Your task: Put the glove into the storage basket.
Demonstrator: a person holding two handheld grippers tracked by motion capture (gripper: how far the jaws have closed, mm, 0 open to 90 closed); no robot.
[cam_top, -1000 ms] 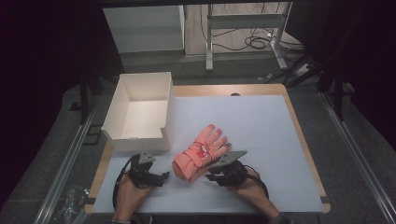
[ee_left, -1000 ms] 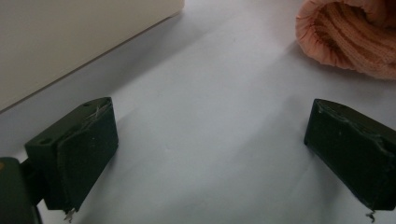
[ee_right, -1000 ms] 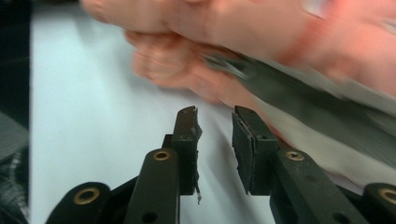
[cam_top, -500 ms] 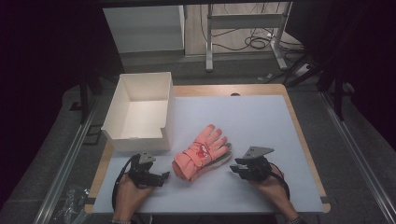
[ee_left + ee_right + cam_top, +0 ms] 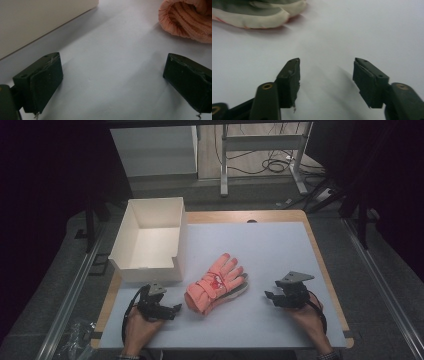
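The pair of pink gloves (image 5: 216, 284) lies in the lower middle of the high view, on the white table (image 5: 270, 250), one glove stacked on the other, cuffs toward the lower left and the glove tips toward the upper right. A pale grey-and-cream palm side shows under the top glove at its right edge. In the left gripper view the ribbed pink cuff (image 5: 186, 20) sits in the upper right corner, and in the right gripper view the pale underside (image 5: 257, 11) lies along the upper left edge.

The left gripper (image 5: 172, 310) rests low on the table just to the left of the cuffs, with its fingers (image 5: 42, 82) wide apart and nothing between them. The right gripper (image 5: 272, 297) is to the right of the gloves, apart from them; its fingers have just been opening, they now stand well apart, and only bare table is between them.

The white open box (image 5: 150, 237) stands at the upper left of the gloves, near but not touching.

I judge that the gloves are released and lying free, so this is a pause between grasps. If the gloves are to go into the box, the next move calls for one gripper to come onto the cuff end, close on both layers together, and lift them over the near wall of the box.
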